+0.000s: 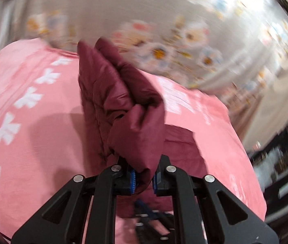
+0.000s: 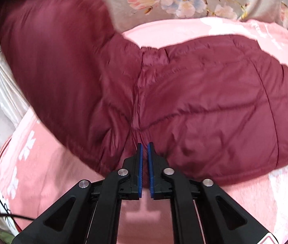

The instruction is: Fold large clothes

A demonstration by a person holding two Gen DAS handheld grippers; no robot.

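Left claw (image 1: 144,180) grips jacket (image 2: 205,101) sleeve; right claw (image 2: 145,170) closed, empty.

Maroon quilted jacket (image 2: 205,101), pink white-patterned blanket (image 1: 32,132), grey floral sheet (image 1: 164,20).

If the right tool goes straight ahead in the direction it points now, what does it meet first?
Most likely the maroon puffer jacket. The right tool, nearly closed and empty, points at the jacket's body near its centre seam, with the pink blanket beneath. Depth is unclear, but nothing else shows between.
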